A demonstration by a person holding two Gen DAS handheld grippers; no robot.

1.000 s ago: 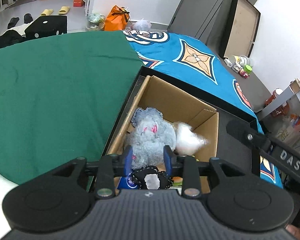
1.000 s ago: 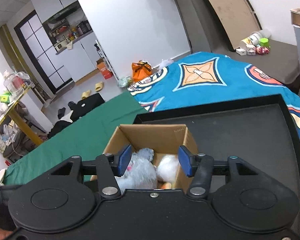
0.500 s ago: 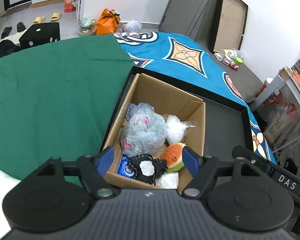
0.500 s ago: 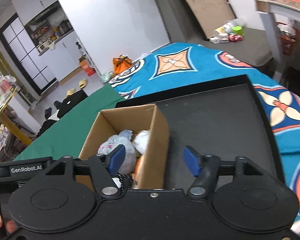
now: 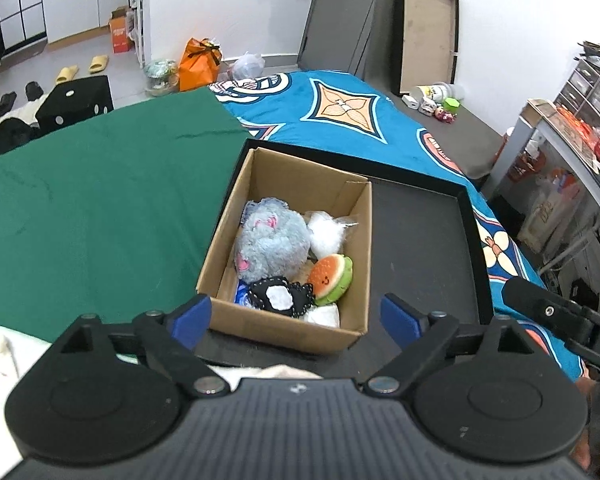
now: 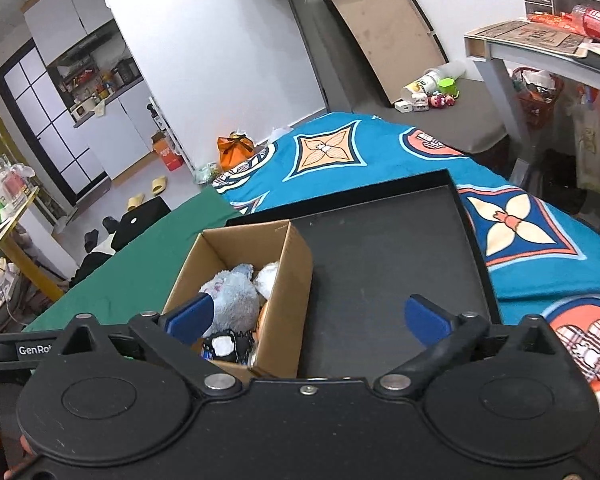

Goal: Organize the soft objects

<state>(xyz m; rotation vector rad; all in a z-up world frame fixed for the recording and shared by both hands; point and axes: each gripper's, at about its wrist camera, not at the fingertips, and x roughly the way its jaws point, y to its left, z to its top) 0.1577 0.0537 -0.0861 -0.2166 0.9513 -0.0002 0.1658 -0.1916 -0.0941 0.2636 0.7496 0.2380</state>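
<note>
Hovering grippers: both hang above the near end of the tray, each with its blue pads spread wide and nothing between them.
Left gripper: jaws have just been opening and now stand far apart; the near wall of the cardboard box shows in the gap, below and untouched.
Right gripper: jaws have just been opening to their widest; through the gap show the box's right wall and bare tray floor (no toy in its grasp).
Cardboard box: open-topped, upright, standing in the left part of the black tray, its left wall against the tray's left rim.
Grey plush toy: inside the box, at the left and middle, the biggest thing there.
White fluffy piece: inside the box, beside the grey plush toy toward the far right corner.
Burger plush: inside the box by the right wall, tilted on edge.
Black and white plush: inside the box at the near end, just beside the burger plush.
Tray floor right of the box: bare dark surface.
Green cloth: covers the surface left of the tray.
Blue patterned cloth: lies beyond and to the right of the tray.
</note>
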